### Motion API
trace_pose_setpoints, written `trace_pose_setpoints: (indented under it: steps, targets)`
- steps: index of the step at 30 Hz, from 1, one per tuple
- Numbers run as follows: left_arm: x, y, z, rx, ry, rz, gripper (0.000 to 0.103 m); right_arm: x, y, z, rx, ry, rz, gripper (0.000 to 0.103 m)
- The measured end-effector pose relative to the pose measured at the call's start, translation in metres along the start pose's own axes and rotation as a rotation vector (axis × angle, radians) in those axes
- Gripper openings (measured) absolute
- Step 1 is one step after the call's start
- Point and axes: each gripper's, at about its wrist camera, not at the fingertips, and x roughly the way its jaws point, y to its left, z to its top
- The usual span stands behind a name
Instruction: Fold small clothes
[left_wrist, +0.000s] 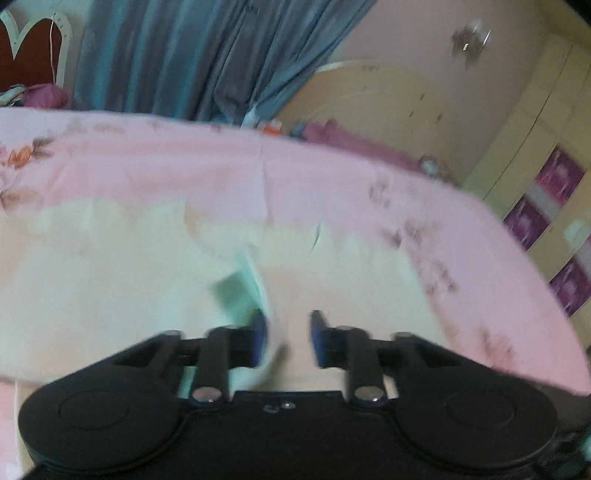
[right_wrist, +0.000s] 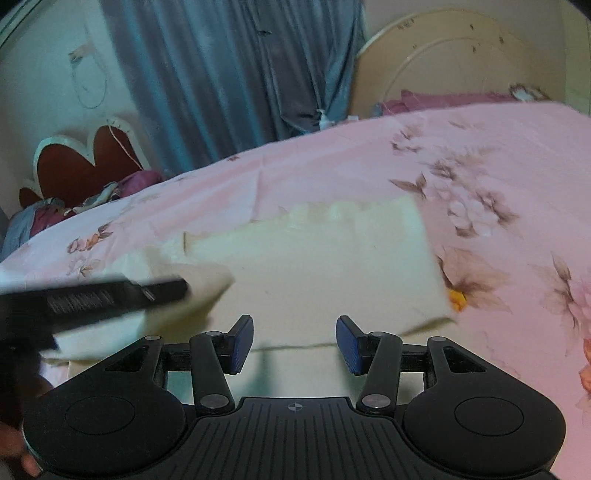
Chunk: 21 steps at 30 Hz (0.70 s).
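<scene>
Behind our pink floral bedsheet (right_wrist: 480, 155) hang blue curtains (right_wrist: 236, 74) and a cream headboard (right_wrist: 461, 62). Our cream garment (right_wrist: 314, 266) lies flat mid-bed, bare sheet around its edges. Our left gripper (left_wrist: 288, 338) and right gripper (right_wrist: 294, 345) both hover spread, empty.

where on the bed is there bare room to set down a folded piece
Bare pink sheet runs right of the cream cloth and beyond it toward the curtain. Crowded near the left tool and the pile by the headboard.
</scene>
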Motion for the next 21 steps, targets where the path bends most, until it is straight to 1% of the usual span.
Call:
trace_pose_setpoints:
  steps: [1,2,3,4,6,8,10,12,14,15,18,19,20,21]
  targets:
    - [-0.002,0.003,0.001,0.004,0.000,0.026,0.049,-0.001,-0.002,-0.001,0.010,0.008,0.014,0.050]
    - [-0.007,0.007,0.001,0.007,-0.010,0.049,0.059,0.000,-0.001,0.000,0.016,0.013,0.027,0.050]
    - [-0.017,0.010,-0.002,0.001,-0.034,0.074,0.076,0.001,0.001,0.000,0.015,0.018,0.038,0.050]
    - [-0.029,0.014,-0.006,0.001,-0.065,0.097,0.080,0.002,0.005,-0.001,0.009,0.023,0.051,0.050]
    - [-0.042,0.022,-0.011,0.014,-0.082,0.130,0.080,0.009,0.016,-0.003,-0.003,0.038,0.085,0.050]
    - [-0.054,0.034,-0.018,0.020,-0.085,0.190,0.080,0.015,0.026,-0.003,-0.013,0.057,0.125,0.050]
    - [-0.063,0.045,-0.021,0.018,-0.076,0.256,0.080,0.024,0.036,-0.004,-0.023,0.077,0.143,0.050]
    - [-0.069,0.060,-0.030,-0.007,-0.060,0.316,0.079,0.034,0.044,-0.005,-0.026,0.098,0.160,0.050]
    - [-0.071,0.070,-0.036,-0.037,-0.040,0.346,0.078,0.043,0.050,-0.006,-0.030,0.117,0.158,0.050]
    - [-0.072,0.075,-0.040,-0.054,-0.032,0.362,0.076,0.047,0.052,-0.006,-0.031,0.116,0.139,0.050]
    - [-0.074,0.088,-0.044,-0.075,-0.024,0.399,0.072,0.052,0.053,-0.002,-0.026,0.090,0.113,0.049]
    - [-0.074,0.090,-0.044,-0.081,-0.024,0.408,0.071,0.051,0.054,0.000,-0.033,0.078,0.099,0.041]
    - [-0.073,0.092,-0.043,-0.086,-0.030,0.415,0.071,0.051,0.055,0.002,-0.045,0.070,0.092,0.018]
    - [-0.071,0.093,-0.042,-0.090,-0.040,0.422,0.071,0.050,0.054,0.003,-0.044,0.068,0.089,0.005]
